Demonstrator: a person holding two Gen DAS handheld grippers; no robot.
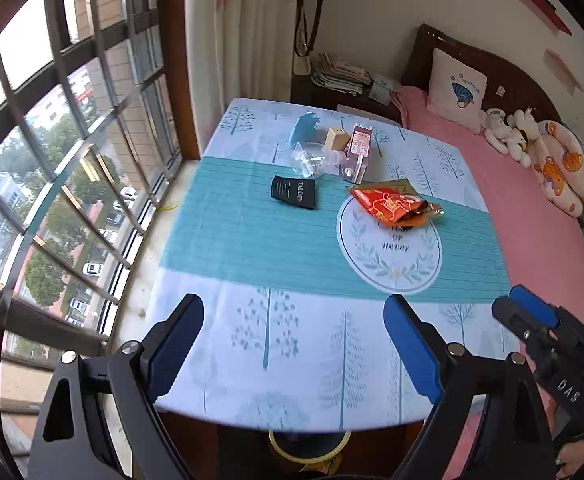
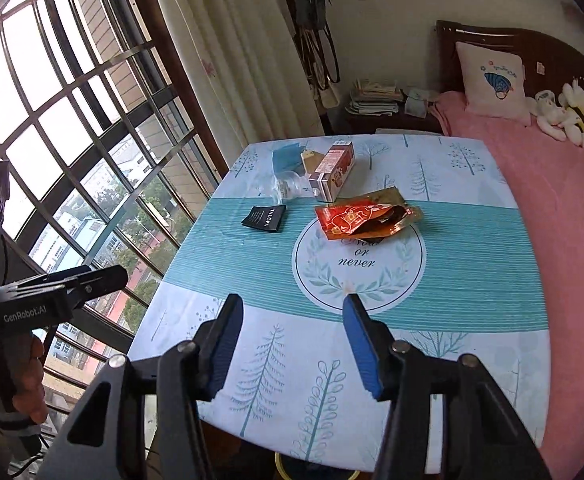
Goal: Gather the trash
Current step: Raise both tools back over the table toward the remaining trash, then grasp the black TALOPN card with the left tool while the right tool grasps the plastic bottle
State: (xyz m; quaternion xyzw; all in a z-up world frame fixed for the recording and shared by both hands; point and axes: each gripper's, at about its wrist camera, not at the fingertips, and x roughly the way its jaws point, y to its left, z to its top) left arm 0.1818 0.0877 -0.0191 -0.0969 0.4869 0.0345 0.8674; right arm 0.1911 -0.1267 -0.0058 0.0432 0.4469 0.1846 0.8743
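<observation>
Right gripper (image 2: 292, 320) jaws apart over near table (image 2: 471, 280) edge, red snack wrapper (image 2: 355, 220) beyond, black packet (image 2: 264, 218) left, carton (image 2: 331, 170) far.

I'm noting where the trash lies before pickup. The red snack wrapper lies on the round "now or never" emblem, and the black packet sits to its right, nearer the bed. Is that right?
Not quite. The red snack wrapper does lie on the round emblem, but the black packet sits to its left, nearer the window, not the bed. The right wrist view shows this.
</observation>
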